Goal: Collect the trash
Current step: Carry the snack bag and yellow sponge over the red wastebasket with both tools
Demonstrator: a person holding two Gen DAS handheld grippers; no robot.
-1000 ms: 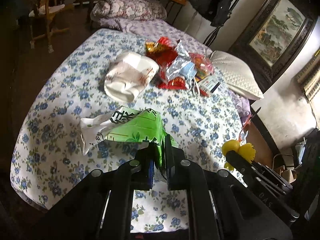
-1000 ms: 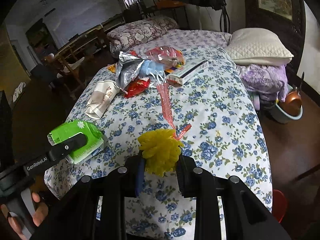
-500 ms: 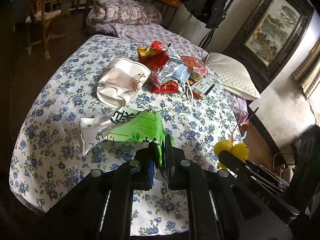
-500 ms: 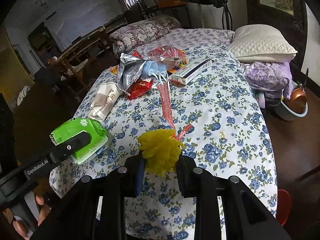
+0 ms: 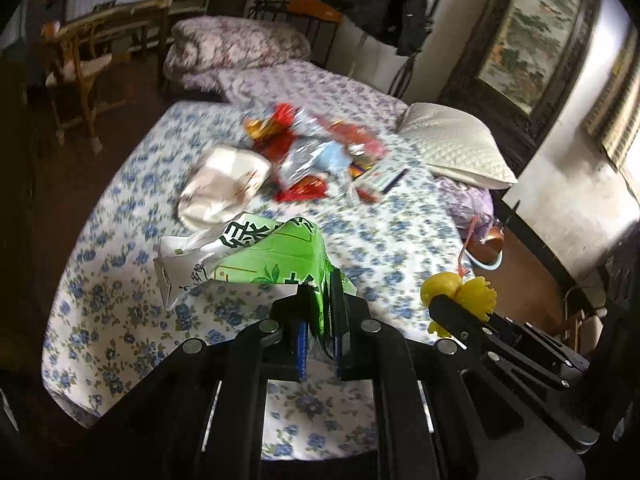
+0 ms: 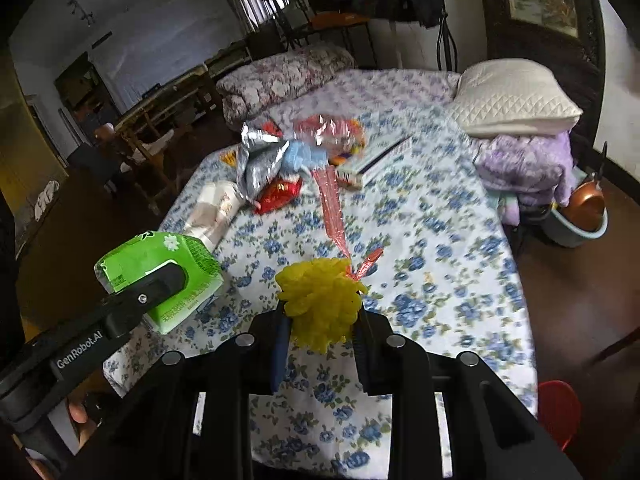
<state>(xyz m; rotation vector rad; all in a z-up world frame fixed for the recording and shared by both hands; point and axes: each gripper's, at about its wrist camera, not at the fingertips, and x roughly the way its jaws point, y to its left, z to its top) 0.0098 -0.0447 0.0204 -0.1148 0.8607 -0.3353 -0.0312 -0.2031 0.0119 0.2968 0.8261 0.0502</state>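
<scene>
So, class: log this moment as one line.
left claw: shut on green packet | right claw: shut on yellow wrapper | remaining trash: on bed

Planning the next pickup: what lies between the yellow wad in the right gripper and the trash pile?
In the right wrist view, only a red mesh strip trailing from the yellow wad toward the trash pile, over bedsheet.

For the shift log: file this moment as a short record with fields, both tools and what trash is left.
left tool: shut on green tissue pack, held above the bed
right tool: shut on yellow mesh ball, its red strip trailing
surface: floral bedsheet
trash left: crushed paper cup; silver wrapper; red wrapper; flat box
image: blurred by motion
</scene>
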